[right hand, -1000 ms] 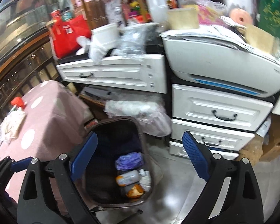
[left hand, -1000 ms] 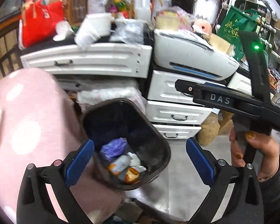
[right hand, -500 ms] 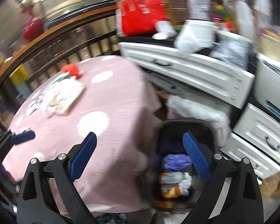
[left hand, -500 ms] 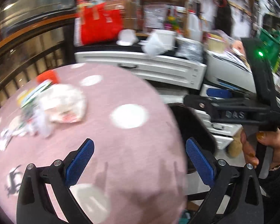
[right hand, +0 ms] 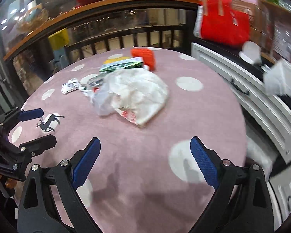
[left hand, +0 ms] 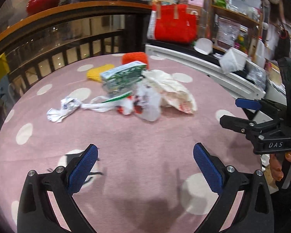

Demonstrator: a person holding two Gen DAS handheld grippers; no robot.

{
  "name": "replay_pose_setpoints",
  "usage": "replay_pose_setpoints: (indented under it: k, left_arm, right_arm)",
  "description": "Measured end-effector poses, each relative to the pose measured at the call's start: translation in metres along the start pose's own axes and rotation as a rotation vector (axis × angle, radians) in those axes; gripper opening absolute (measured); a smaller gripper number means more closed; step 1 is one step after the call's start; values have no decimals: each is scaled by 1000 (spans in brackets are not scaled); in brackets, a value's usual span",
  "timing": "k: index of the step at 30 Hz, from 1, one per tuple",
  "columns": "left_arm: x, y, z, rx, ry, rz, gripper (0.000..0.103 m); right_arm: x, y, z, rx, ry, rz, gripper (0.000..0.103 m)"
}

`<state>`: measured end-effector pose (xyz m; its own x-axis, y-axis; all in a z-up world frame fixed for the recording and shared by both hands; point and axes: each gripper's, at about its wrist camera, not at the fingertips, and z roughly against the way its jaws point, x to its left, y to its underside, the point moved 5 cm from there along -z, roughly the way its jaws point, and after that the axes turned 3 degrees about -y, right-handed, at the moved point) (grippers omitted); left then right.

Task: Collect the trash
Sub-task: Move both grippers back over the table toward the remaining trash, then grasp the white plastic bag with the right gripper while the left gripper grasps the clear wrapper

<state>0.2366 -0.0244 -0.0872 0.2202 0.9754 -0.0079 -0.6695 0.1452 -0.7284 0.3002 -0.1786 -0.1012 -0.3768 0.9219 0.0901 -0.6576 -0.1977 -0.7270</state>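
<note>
A heap of trash lies on a round table with a pink polka-dot cloth [left hand: 145, 141]: a crumpled white paper bag [left hand: 170, 89] [right hand: 141, 95], a clear plastic bag [left hand: 147, 104], a green-and-white carton [left hand: 122, 75] [right hand: 122, 65], and a crumpled white wrapper [left hand: 64, 106] [right hand: 69, 85]. An orange object [left hand: 135, 58] [right hand: 144, 57] and a yellow one [left hand: 99, 71] sit behind. My left gripper [left hand: 145, 167] is open and empty above the near cloth. My right gripper [right hand: 145, 161] is open and empty, and also shows at the right of the left wrist view [left hand: 240, 114].
White drawer cabinets [right hand: 261, 101] stand to the right of the table, with a red bag [left hand: 174, 25] and white cups on top. A dark wooden railing [left hand: 67, 44] runs behind the table. The trash bin is out of view.
Both grippers swung left from over the black trash bin to over the pink table. The trash heap has come into centre view. Both stay open.
</note>
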Motion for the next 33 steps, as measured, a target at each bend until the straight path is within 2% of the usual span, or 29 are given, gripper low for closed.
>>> replay_pose_setpoints:
  k: [4, 10, 13, 16, 18, 21, 23, 24, 27, 31, 33]
  left_arm:
    - [21, 1, 0, 5, -17, 35, 97]
    - [33, 2, -4, 16, -29, 41, 97]
    - [36, -2, -9, 17, -32, 27, 97]
    - [37, -7, -16, 21, -19, 19, 97]
    - [37, -12, -19, 24, -6, 23, 97]
    - [38, -19, -24, 21, 9, 32, 97]
    - [37, -25, -27, 20, 13, 39, 97]
    - [36, -27, -28, 19, 22, 42, 97]
    - [26, -32, -30, 11, 67, 42, 97]
    - [12, -37, -37, 1, 51, 14, 96]
    - [11, -41, -43, 5, 54, 16, 90]
  right_arm:
    - [21, -17, -28, 23, 9, 100, 92]
    - [21, -31, -66, 45, 133, 217, 91]
    - [18, -32, -73, 56, 152, 236, 78]
    - [14, -33, -81, 71, 185, 252, 57]
    - [8, -33, -82, 75, 191, 232, 30]
    - [-2, -34, -76, 56, 176, 182, 21]
    - [-7, -37, -68, 33, 170, 154, 20]
    - [-9, -38, -63, 22, 170, 143, 15]
    - [-18, -42, -49, -12, 176, 105, 14]
    - [-29, -43, -31, -44, 180, 57, 13]
    - [-33, -41, -23, -53, 183, 44, 13]
